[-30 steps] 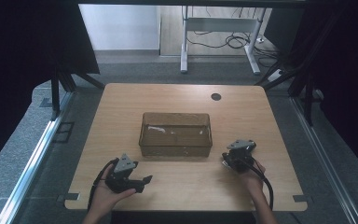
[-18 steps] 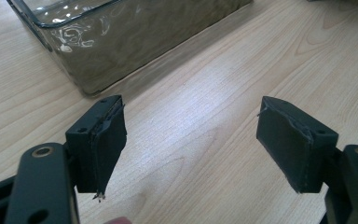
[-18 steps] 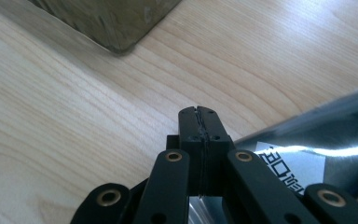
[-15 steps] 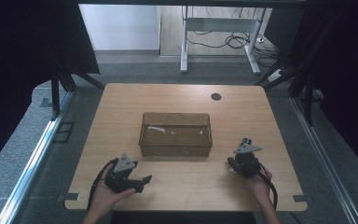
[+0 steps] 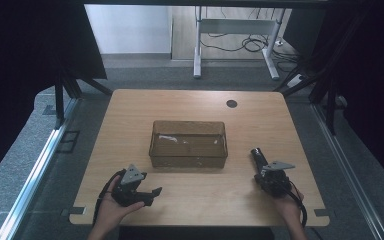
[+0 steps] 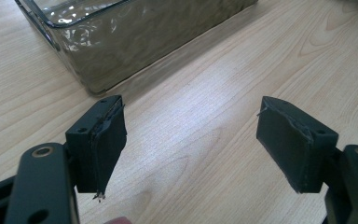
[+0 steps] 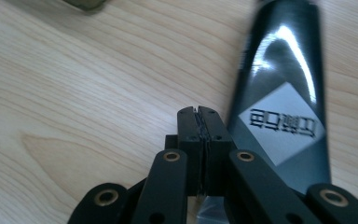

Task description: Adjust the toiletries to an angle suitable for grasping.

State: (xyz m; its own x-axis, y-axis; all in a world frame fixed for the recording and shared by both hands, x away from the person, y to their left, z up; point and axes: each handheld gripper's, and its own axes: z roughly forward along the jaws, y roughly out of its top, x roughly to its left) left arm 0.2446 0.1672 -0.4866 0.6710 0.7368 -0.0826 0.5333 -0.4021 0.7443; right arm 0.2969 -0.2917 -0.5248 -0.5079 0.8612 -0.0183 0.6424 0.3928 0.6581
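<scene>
My right gripper (image 7: 200, 112) has its jaws pressed together on nothing; the glossy black packet (image 7: 282, 93) lies on the table (image 5: 190, 200) just beside them, its long axis running along my jaws toward the clear tub (image 5: 188, 143). My left gripper (image 6: 191, 144) gapes empty, well apart. The packet's near end is hidden beneath my jaws, and its label blurs

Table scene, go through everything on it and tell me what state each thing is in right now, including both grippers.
Glass container: upright in the middle of the table, open on top, apparently empty.
Black packet: lying flat on the wood beside the right gripper's jaws, not gripped.
Left gripper: jaws wide apart, nothing between them.
Right gripper: jaws closed together, holding nothing.
Table: bare light wood.
</scene>
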